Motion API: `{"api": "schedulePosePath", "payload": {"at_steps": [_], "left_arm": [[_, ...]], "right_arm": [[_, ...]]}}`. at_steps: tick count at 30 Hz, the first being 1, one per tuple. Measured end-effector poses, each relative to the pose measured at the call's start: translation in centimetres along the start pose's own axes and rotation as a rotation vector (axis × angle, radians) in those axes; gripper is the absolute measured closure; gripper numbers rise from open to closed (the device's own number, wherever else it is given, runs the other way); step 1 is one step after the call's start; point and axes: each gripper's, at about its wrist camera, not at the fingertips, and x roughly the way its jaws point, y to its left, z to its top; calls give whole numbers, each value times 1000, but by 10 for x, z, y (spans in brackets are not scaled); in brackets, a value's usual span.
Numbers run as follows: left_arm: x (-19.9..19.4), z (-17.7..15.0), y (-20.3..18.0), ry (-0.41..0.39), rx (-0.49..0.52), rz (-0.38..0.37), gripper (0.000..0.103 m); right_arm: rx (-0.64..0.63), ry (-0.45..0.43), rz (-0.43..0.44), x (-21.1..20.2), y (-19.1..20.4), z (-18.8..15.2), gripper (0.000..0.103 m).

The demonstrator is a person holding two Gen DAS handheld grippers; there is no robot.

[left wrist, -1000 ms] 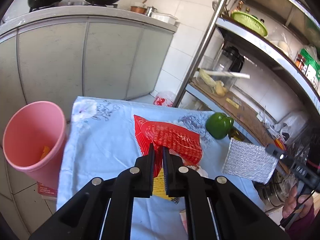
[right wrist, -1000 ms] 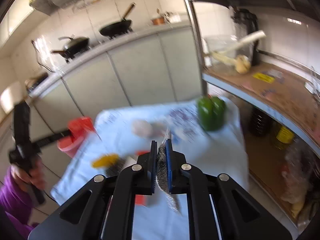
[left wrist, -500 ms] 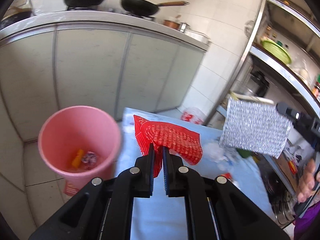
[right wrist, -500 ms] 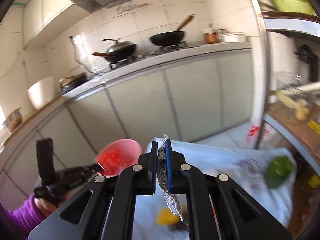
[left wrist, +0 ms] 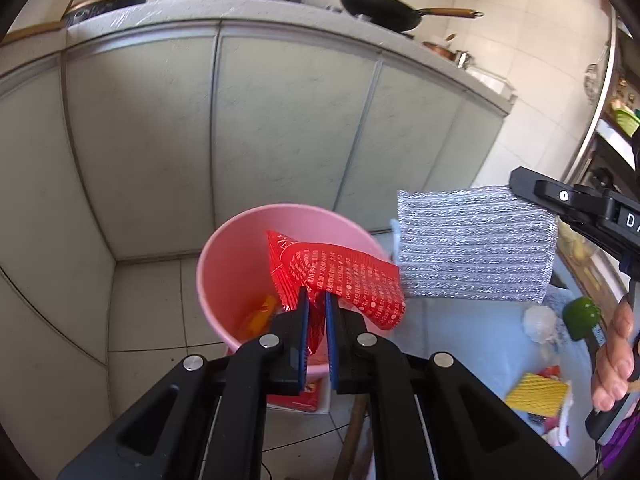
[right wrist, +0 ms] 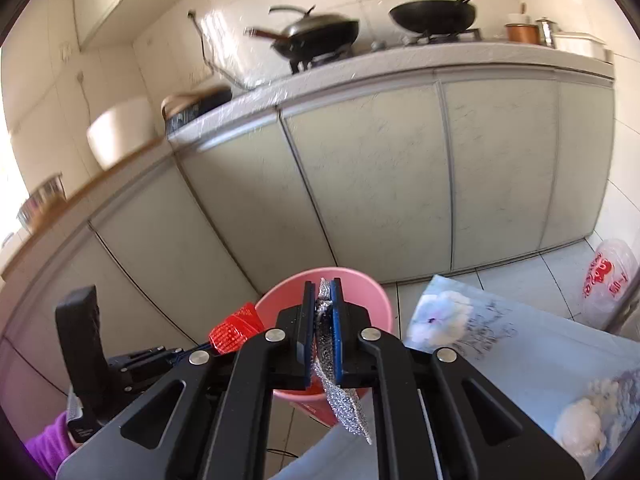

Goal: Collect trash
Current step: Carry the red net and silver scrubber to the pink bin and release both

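Wrappers both light, floppy: we clamp red wrapper (left wrist: 340,280) w/ left gripper (left wrist: 316,312), silver pouch (left wrist: 476,244) w/ right gripper (right wrist: 322,300), by edges, over pink bin (left wrist: 224,248).

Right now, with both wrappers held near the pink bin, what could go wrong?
1. The silver wrapper in the right claw hangs beside the pink bin, over the table edge; released here, it may miss.
2. The red wrapper in the left claw is wide and light; it could catch on the rim.
3. The claws are close together and might collide.
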Motion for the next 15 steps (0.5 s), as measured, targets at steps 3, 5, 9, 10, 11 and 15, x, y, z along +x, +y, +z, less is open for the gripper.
{"api": "schedulePosePath", "payload": {"at_steps": [3, 5, 9, 10, 11, 15], "left_arm": [[17, 3, 7, 25, -10, 14, 96], [27, 3, 6, 41, -7, 21, 95], [39, 4, 6, 57, -11, 39, 90], [40, 5, 7, 63, -21, 41, 88], [41, 6, 7, 64, -28, 38, 84], [36, 7, 8, 42, -21, 28, 82]], "right_arm": [[5, 44, 12, 28, 2, 0, 95], [9, 64, 20, 40, 1, 0, 95], [41, 128, 42, 70, 2, 0, 87], [48, 135, 52, 73, 2, -1, 82], [43, 134, 53, 74, 3, -1, 80], [17, 121, 52, 64, 6, -3, 72]]}}
